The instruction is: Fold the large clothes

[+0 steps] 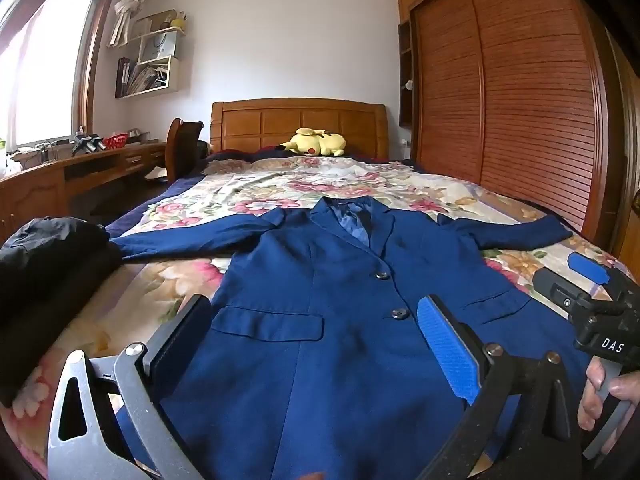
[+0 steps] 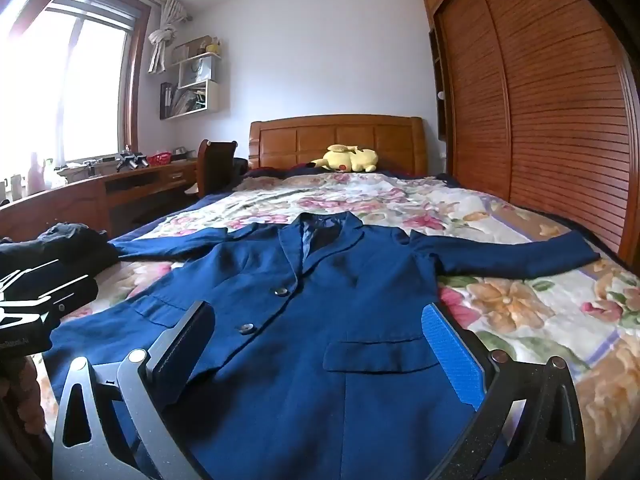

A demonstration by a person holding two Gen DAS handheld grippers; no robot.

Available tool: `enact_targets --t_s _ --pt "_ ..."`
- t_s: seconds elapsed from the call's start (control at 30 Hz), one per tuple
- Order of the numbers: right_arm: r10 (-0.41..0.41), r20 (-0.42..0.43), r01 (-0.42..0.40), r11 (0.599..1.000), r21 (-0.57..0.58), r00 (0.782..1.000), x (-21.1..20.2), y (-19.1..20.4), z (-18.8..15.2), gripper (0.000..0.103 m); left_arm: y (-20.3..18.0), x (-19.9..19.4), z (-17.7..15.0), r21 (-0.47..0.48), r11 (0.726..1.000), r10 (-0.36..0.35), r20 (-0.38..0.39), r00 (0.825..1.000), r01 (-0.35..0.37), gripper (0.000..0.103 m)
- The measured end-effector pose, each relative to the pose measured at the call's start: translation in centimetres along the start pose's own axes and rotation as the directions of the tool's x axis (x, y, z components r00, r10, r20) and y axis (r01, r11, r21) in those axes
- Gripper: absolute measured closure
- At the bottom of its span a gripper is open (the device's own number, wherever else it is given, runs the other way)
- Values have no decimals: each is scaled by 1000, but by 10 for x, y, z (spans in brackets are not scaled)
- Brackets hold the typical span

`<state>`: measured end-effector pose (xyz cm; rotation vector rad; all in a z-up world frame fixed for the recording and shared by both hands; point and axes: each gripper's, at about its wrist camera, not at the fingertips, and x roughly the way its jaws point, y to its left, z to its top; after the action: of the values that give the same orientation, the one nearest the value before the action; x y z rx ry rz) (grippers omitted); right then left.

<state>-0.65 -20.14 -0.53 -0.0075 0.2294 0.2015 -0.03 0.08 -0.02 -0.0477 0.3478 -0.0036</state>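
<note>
the blue jacket (image 1: 340,312) lies flat, front up, on the floral bed (image 1: 168,280), sleeves spread left and right, collar toward the far headboard. left tongs (image 1: 316,344) hang open over its near hem, gripping nothing; right tongs (image 2: 320,348) likewise open above the right pocket. dark clothes (image 1: 44,276) sit at the left edge; a yellow plush (image 1: 314,142) lies far.
</note>
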Motion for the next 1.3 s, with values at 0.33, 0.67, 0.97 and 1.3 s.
enact_targets --t_s 0.33,0.67,0.97,1.3 --pt "2 5 -2 1000 -6 1000 0 -1 0 0 -2 -3 0 15 1000 9 2 1000 -9 0" --pt "-2 9 2 1000 -7 1000 -1 0 0 0 -1 -7 1 29 999 14 6 1000 -14 0" --pt "-3 10 3 1000 -10 1000 -1 0 0 0 -1 -8 1 33 999 15 1 1000 -15 0" --pt "-4 9 4 1000 -8 1000 -1 -1 1 0 -1 -9 1 36 999 16 3 1000 -16 0"
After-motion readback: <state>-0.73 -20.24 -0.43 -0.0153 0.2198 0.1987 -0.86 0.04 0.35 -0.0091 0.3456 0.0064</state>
